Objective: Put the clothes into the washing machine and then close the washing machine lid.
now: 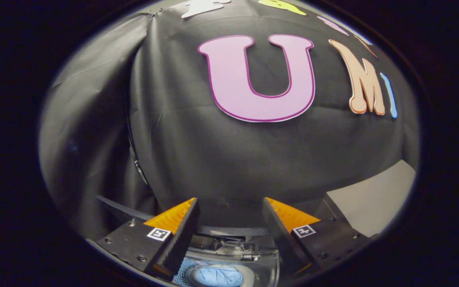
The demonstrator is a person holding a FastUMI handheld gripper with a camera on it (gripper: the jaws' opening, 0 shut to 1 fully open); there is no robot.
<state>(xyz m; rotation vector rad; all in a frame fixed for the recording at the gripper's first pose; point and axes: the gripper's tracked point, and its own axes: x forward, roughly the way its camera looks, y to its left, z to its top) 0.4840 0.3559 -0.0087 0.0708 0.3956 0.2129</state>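
No legible text or labels anywhere.

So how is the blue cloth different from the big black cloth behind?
The blue cloth is small and bunched down in the washing machine between the open tongs; the black cloth is huge and hangs as the booth wall beyond them. One is light blue, the other black. Both are wrinkled fabric.
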